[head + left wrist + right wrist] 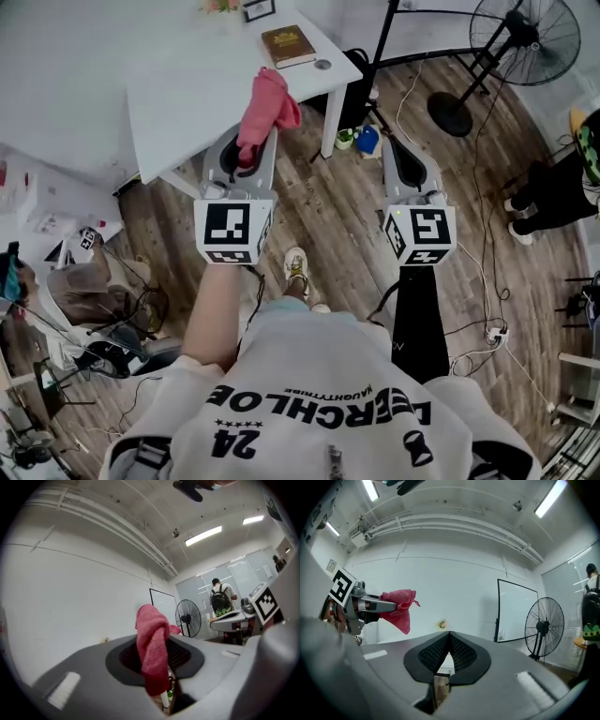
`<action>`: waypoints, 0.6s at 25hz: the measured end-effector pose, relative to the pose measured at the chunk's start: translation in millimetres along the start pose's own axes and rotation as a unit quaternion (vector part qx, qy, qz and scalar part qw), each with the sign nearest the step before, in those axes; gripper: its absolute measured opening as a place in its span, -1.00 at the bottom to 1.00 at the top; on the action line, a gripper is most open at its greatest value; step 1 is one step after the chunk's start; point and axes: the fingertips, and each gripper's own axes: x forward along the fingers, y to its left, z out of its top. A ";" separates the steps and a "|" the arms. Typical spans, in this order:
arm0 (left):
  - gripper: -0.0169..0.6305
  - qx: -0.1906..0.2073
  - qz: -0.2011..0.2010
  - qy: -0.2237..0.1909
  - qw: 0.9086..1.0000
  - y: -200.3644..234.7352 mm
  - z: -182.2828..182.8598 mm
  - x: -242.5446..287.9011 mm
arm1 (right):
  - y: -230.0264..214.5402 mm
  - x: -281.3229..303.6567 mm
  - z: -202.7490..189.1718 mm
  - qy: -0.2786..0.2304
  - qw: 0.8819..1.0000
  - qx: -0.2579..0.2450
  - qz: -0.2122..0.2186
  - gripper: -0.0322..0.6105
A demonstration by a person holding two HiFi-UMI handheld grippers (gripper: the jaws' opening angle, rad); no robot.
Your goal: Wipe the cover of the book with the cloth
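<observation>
A brown book (288, 44) lies near the far right corner of the white table (187, 103). My left gripper (246, 150) is shut on a pink cloth (266, 105), held above the table's near edge; the cloth bunches out of the jaws (152, 651) and droops. From the right gripper view the same pink cloth (398, 607) hangs from the left gripper at the left. My right gripper (403, 155) hovers over the wooden floor to the right of the table, jaws shut with nothing between them (449, 641).
A small round object (322, 65) sits beside the book, and a framed picture (258, 9) stands at the table's back. A standing fan (520, 42) is at the right, with bottles (366, 141) and cables on the floor. A person with a backpack (220, 599) stands far off.
</observation>
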 end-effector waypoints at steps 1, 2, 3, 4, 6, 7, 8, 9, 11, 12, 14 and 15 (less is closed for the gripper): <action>-0.49 0.001 -0.001 0.000 1.000 5.8 -0.3 8.2 | -0.6 11.7 1.9 -0.001 1.000 0.000 0.002 -0.89; -0.49 0.003 -0.002 0.000 1.000 12.6 -0.5 16.4 | -1.3 23.4 4.5 -0.003 1.000 -0.001 0.004 -0.89; -0.49 0.004 -0.001 0.000 1.000 20.4 -0.9 24.9 | -2.9 35.0 7.9 -0.006 1.000 -0.002 0.004 -0.89; -0.49 0.005 0.001 -0.001 1.000 28.5 -1.1 33.9 | -5.7 46.1 11.6 -0.010 1.000 -0.003 0.002 -0.89; -0.49 0.007 0.004 0.000 1.000 43.0 -0.9 52.6 | -13.5 66.7 18.1 -0.015 1.000 -0.003 -0.006 -0.89; -0.49 0.007 0.005 0.003 1.000 49.8 -1.7 61.2 | -17.1 76.1 20.1 -0.016 1.000 -0.003 -0.009 -0.89; -0.49 0.006 0.007 0.006 1.000 56.9 -3.5 68.9 | -20.2 84.9 21.5 -0.016 1.000 -0.002 -0.012 -0.89; -0.49 0.004 0.009 0.009 1.000 63.9 -5.4 76.0 | -23.3 93.3 22.4 -0.016 1.000 0.000 -0.016 -0.89; -0.49 0.000 0.011 0.013 1.000 76.1 -8.2 89.3 | -30.4 108.7 22.7 -0.015 0.999 0.006 -0.028 -0.89; -0.49 -0.001 0.011 0.014 1.000 81.1 -9.5 95.5 | -33.9 115.9 22.2 -0.015 0.999 0.009 -0.035 -0.89; -0.49 -0.003 0.011 0.014 1.000 90.9 -12.9 106.7 | -38.4 130.0 21.4 -0.014 0.999 0.014 -0.043 -0.89; -0.49 -0.003 0.012 0.015 1.000 96.0 -15.1 111.9 | -39.4 137.1 21.2 -0.014 0.999 0.015 -0.044 -0.89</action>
